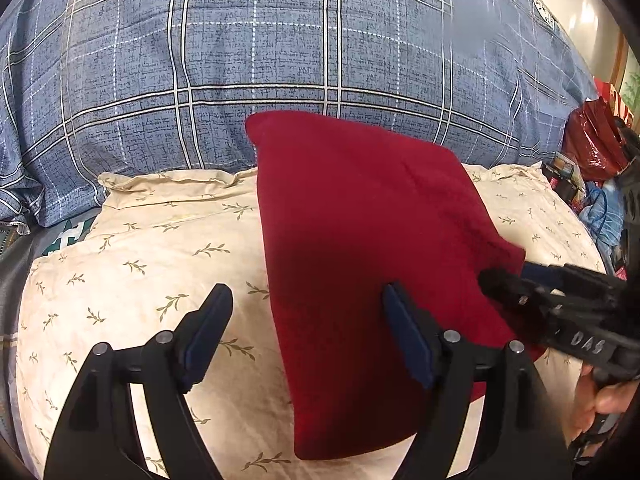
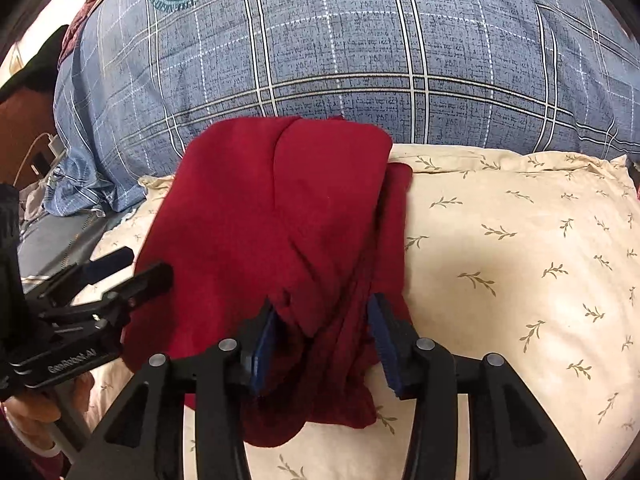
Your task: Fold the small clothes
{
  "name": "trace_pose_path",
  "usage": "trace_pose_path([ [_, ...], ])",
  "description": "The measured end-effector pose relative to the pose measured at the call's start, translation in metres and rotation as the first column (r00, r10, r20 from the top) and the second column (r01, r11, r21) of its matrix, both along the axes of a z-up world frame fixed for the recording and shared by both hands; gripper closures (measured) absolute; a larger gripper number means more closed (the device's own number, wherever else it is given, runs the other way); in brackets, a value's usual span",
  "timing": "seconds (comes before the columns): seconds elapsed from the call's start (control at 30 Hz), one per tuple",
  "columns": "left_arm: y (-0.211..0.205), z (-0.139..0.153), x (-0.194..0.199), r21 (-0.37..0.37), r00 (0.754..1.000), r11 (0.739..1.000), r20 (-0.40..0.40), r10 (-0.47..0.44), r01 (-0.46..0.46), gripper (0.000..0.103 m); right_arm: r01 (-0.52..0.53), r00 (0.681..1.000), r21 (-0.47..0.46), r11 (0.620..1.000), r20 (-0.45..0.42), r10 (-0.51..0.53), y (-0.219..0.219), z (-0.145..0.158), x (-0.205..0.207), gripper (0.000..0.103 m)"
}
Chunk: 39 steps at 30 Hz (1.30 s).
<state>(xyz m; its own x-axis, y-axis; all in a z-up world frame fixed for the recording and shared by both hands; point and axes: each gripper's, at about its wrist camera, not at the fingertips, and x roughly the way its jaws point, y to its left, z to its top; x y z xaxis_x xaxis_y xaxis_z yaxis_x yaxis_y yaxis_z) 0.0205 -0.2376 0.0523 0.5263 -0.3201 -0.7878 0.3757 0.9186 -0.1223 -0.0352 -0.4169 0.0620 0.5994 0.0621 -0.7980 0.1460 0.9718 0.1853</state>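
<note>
Left: the left gripper stood released, its jaws wide apart over the near left edge of the folded red garment, one finger above the leaf-print cream pillow and the other above the cloth, neither pressing; centre: the garment lay as a long folded panel on that pillow, its far end reaching the blue plaid bedding behind; right: the right gripper straddled a bunched ridge of cloth at the garment's near right end, jaws part-open, the left pad against the fabric and the right pad seemingly just clear of it, so the bunch was judged let go rather than pinched. To finish the step well, the right jaws should probably open fully and lift straight off so no cloth drags; the ridge then wants smoothing flat; the left gripper could steady the near edge meanwhile.
</note>
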Motion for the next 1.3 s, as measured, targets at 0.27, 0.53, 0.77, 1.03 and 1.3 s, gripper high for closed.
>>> trace_pose_path([
  [0.27, 0.003, -0.001, 0.005, -0.024, 1.000, 1.000, -0.011, -0.003, 0.002, 0.020, 0.073, 0.994, 0.126, 0.989, 0.076, -0.083, -0.023, 0.016, 0.004, 0.027],
  [0.53, 0.004, -0.006, 0.009, -0.059, 0.999, 0.998, -0.024, -0.025, 0.023, 0.018, 0.093, 0.991, 0.191, 0.977, 0.072, -0.109, -0.034, 0.004, 0.018, 0.023],
  [0.77, 0.001, -0.015, 0.017, -0.089, 0.998, 0.995, -0.040, -0.041, 0.038, 0.012, 0.053, 0.998, 0.314, 0.948, 0.022, -0.063, -0.039, -0.029, 0.042, 0.016],
  [1.03, -0.001, -0.028, 0.032, -0.167, 0.993, 0.986, -0.109, -0.040, 0.021, 0.004, -0.003, 0.999, 0.324, 0.946, 0.053, -0.015, -0.033, -0.032, 0.059, 0.020],
  [1.3, -0.006, -0.024, 0.029, -0.245, 0.983, 0.968, -0.154, -0.099, 0.060, 0.043, -0.004, 0.996, 0.298, 0.954, 0.083, -0.022, -0.027, -0.017, 0.049, 0.057],
])
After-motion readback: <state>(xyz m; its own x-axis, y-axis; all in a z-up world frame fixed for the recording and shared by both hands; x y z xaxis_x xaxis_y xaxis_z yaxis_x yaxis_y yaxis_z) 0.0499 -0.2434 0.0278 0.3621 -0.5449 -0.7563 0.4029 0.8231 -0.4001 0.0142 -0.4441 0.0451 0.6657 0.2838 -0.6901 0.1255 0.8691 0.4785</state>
